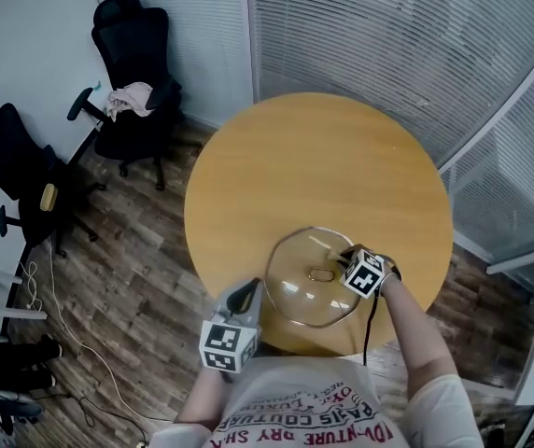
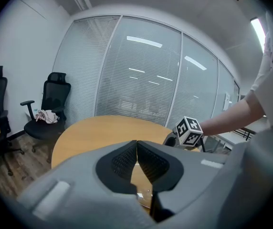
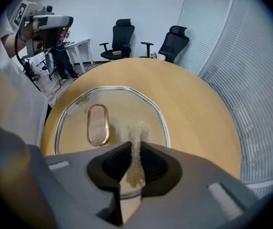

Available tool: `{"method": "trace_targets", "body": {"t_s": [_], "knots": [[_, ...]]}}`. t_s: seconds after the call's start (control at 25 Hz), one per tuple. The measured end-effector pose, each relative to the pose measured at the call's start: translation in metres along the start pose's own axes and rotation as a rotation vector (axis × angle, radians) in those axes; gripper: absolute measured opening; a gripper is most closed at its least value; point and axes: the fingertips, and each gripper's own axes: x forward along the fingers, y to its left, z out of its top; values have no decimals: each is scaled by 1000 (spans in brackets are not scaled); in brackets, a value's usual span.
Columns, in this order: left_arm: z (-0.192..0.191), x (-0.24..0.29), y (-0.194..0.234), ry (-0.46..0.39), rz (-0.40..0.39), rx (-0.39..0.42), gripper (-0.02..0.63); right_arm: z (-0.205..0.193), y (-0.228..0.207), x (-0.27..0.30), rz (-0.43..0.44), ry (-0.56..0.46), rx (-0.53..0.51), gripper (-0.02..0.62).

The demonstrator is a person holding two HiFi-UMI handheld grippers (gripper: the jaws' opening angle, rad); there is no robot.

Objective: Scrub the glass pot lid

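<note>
Closest to me, the white printed shirt (image 1: 300,416) fills 6 o'clock. Just above it, my left gripper (image 1: 244,297) hangs at the rim of the round light-wood table (image 1: 314,157). Its jaws are clenched together on nothing, off at 8 o'clock from the lid.

The round steel-rimmed glass pot lid (image 1: 295,269) lies flat near the table's 6 o'clock edge, with its oval metal-ringed handle (image 1: 320,274) facing up.

My right gripper (image 1: 345,255) comes in from the lid's 2 o'clock side, pinching a thin sandy-coloured scrubbing pad (image 3: 137,132). The pad's tip pokes out over the glass right of the handle; whether it touches I can't tell.

Two black office chairs (image 1: 136,73) stand out at 10 o'clock.
</note>
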Motion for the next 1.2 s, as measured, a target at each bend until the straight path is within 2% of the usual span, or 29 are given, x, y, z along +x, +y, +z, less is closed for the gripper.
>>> {"method": "trace_targets", "body": {"t_s": [0.2, 0.44, 0.6, 0.96, 1.2], "knots": [[-3, 7, 11, 22, 23, -6, 9, 24, 5, 19, 107, -15, -130, 57], [-3, 4, 22, 27, 57, -14, 9, 26, 8, 24, 177, 11, -159, 57], [2, 4, 20, 19, 63, -13, 9, 18, 5, 22, 179, -6, -158, 57], [6, 2, 9, -4, 59, 19, 9, -4, 8, 18, 92, -11, -76, 57], [10, 3, -5, -19, 43, 40, 9, -20, 16, 10, 70, 5, 103, 57]]}}
